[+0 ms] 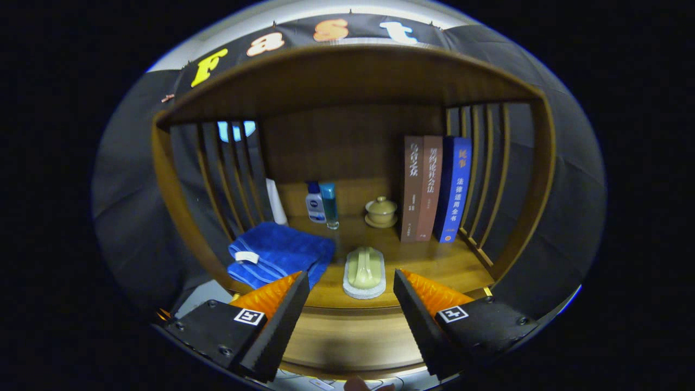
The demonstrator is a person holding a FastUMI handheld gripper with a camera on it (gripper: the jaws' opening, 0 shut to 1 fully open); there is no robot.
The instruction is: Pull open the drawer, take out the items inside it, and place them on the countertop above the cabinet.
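I'm holding the tool [351, 309] with its fingers spread wide and nothing between them, aimed at the cabinet's tabletop [434, 263]. The pale green brush [365, 271] lies on the tabletop just ahead of the fingers, centred in their gap, its long axis running straight away from me. The folded blue towel [279, 252] sits just left of the brush. The drawer front [347, 339] lies below the brush, under the tabletop edge, so I judge I must drop down to reach it.

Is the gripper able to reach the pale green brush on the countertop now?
Probably yes: the gripper is open, and the brush lies just ahead between its fingers, with nothing between them.
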